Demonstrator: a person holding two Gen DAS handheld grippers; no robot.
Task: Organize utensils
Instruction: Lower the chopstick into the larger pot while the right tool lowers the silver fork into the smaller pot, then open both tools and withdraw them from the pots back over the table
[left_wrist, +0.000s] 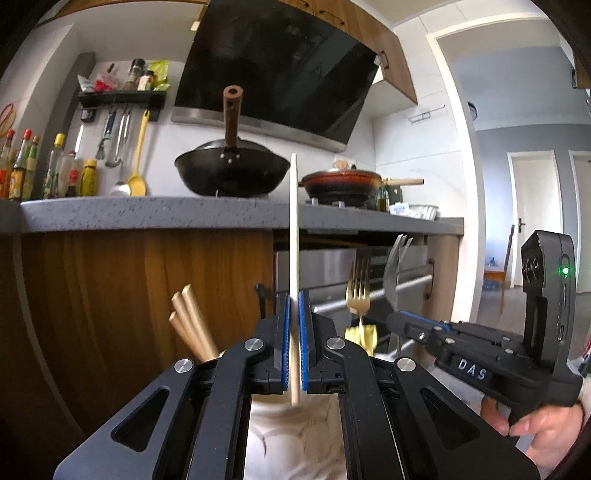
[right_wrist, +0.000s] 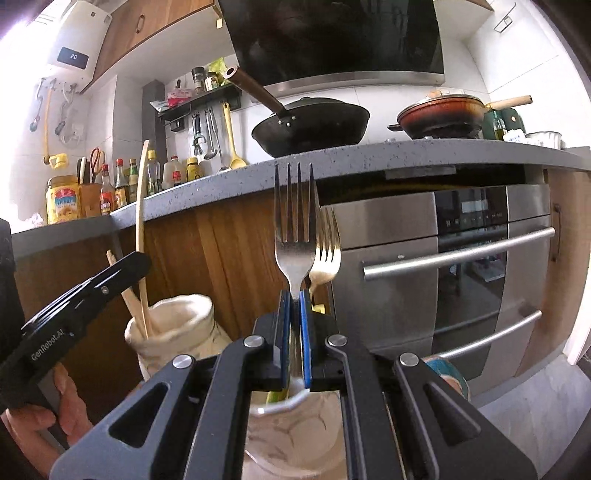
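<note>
left gripper (left_wrist: 294, 332): jaws clamped on flat pale wooden spatula (left_wrist: 293, 221), upright at frame centre | right gripper (right_wrist: 295, 325): jaws clamped on silver metal fork (right_wrist: 294, 229), tines up, centre | gold fork (right_wrist: 327, 251) just behind, right | cream ceramic holder (right_wrist: 177, 325) lower left

The left gripper (left_wrist: 294, 343) clamps a thin pale wooden spatula (left_wrist: 293, 221) standing upright above a cream ceramic holder (left_wrist: 291, 435). Left of it, round wooden chopsticks (left_wrist: 192, 321) stand in a second cream holder (right_wrist: 173, 328). To its right, the right gripper (right_wrist: 295, 336) pinches a silver steel fork (right_wrist: 295, 229), with a gold metal fork (right_wrist: 327, 251) just behind. Beyond, a black iron wok (left_wrist: 232, 170) sits on the grey speckled counter (left_wrist: 147, 214).
</note>
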